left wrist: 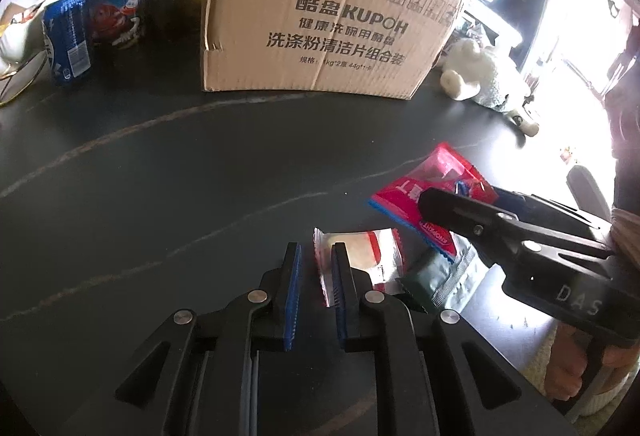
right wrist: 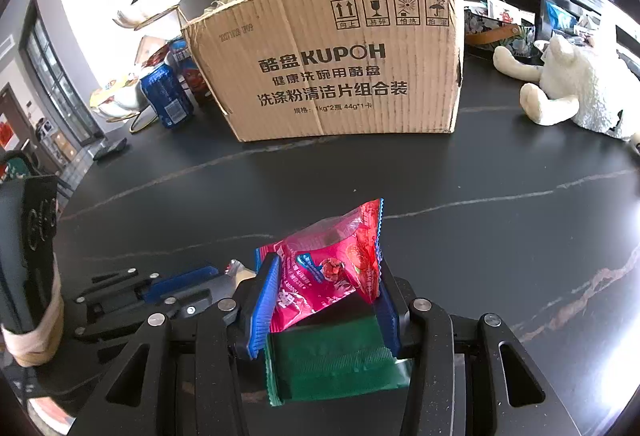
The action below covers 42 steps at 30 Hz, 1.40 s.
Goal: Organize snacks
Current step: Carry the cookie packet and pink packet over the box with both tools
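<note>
Now the red snack packet (right wrist: 328, 268) sits clamped between the right gripper (right wrist: 326, 296) fingers — tilted.

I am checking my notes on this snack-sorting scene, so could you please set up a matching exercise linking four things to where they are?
Things:
1. red snack packet
2. green packet
3. white plush toy
4. blue can

Places:
A. left of the cardboard box
B. flat on the table, under the right hand-held gripper
C. between the right hand-held gripper's pads
D. right of the cardboard box

Pairs: 1-C, 2-B, 3-D, 4-A
</note>
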Each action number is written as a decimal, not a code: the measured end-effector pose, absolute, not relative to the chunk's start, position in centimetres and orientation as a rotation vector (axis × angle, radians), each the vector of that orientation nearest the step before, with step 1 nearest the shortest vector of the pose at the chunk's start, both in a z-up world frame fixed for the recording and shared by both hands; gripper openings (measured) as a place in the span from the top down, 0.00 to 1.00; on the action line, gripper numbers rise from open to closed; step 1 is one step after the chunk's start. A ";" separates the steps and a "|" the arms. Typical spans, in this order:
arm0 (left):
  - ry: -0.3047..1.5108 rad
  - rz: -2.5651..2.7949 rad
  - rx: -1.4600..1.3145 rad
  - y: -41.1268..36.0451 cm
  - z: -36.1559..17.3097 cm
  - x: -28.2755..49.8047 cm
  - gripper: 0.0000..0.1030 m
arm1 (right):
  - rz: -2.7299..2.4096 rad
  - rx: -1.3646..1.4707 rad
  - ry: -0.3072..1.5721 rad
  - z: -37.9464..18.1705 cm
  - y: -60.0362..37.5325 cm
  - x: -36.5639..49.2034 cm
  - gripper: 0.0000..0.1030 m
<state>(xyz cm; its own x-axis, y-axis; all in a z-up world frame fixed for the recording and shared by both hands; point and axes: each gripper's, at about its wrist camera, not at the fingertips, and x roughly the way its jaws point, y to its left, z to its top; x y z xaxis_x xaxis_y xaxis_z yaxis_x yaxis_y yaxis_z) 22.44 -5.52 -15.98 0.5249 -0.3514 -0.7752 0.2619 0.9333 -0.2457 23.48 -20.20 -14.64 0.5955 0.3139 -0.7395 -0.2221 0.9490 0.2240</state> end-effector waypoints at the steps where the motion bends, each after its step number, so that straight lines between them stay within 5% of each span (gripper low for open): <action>1: 0.947 -0.368 -0.101 -5.5 -16.0 22.4 0.85 | 0.312 0.110 0.880 -14.7 -20.2 23.5 0.56; 7: 0.936 -0.386 -0.106 -5.6 -16.3 22.3 0.98 | 0.314 0.110 0.884 -14.8 -20.1 23.5 0.56; 42: 0.664 -0.332 -0.094 -4.0 -6.5 21.1 0.98 | 0.320 0.133 0.735 -8.8 -19.7 22.6 0.56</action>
<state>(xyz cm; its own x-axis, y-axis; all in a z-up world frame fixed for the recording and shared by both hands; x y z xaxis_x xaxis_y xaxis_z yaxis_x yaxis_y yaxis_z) 21.06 -4.04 -6.50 0.7370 -0.3319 -0.5887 0.2725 0.9431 -0.1905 22.58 -19.70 -8.84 0.6963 0.3321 -0.6363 -0.2395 0.9432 0.2302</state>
